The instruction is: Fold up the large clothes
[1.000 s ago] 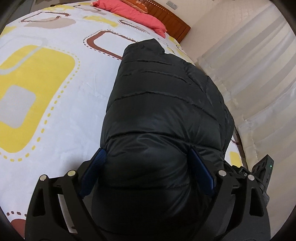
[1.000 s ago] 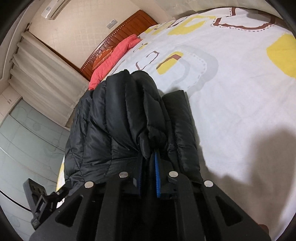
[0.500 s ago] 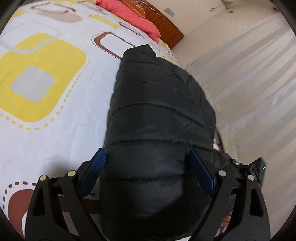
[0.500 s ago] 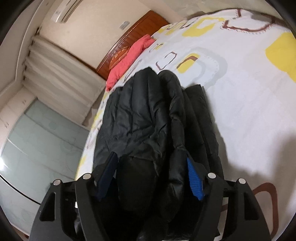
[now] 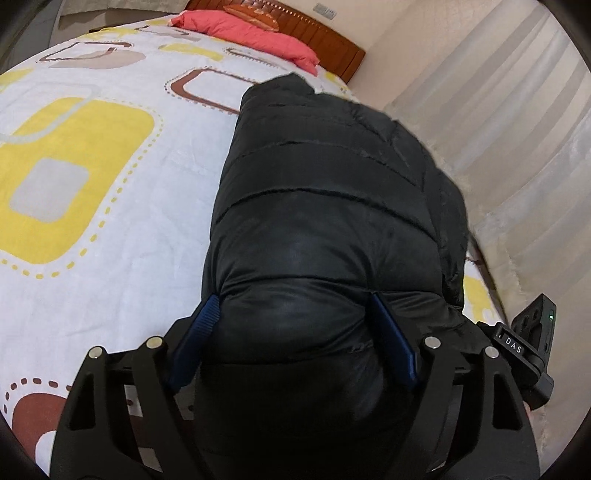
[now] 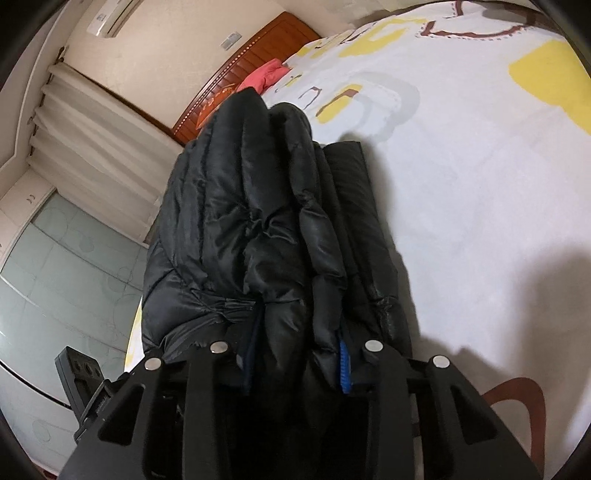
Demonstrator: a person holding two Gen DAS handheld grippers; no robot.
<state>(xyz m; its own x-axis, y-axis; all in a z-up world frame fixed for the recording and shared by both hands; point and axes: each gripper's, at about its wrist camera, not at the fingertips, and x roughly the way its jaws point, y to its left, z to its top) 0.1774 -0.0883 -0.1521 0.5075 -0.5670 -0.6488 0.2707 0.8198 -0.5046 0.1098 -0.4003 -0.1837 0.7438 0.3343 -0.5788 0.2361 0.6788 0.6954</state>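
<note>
A black puffer jacket (image 5: 325, 206) lies folded lengthwise near the curtain-side edge of the bed (image 5: 92, 236). My left gripper (image 5: 295, 302) straddles its near end. The jaws are closing, and the blue pads (image 5: 207, 317) dent the padding on both sides. In the right wrist view the jacket (image 6: 236, 206) shows as a stack of thick folds. My right gripper (image 6: 299, 325) is closing too, with a bundle of those folds squeezed between its pads (image 6: 343, 362). The padding hides most of the left pad.
The white sheet with yellow and brown shapes (image 6: 480, 184) spreads wide beside the jacket. A red pillow (image 5: 251, 35) and a wooden headboard (image 5: 314, 33) are at the far end. Curtains (image 5: 517, 147) hang close along the jacket's side. Glass doors (image 6: 62, 266) stand beyond.
My right gripper let go of a thin pinch, opened wide, then narrowed onto a thicker bundle of folds. My left gripper's jaws came in slightly on the jacket's end. Both views shifted a little.
</note>
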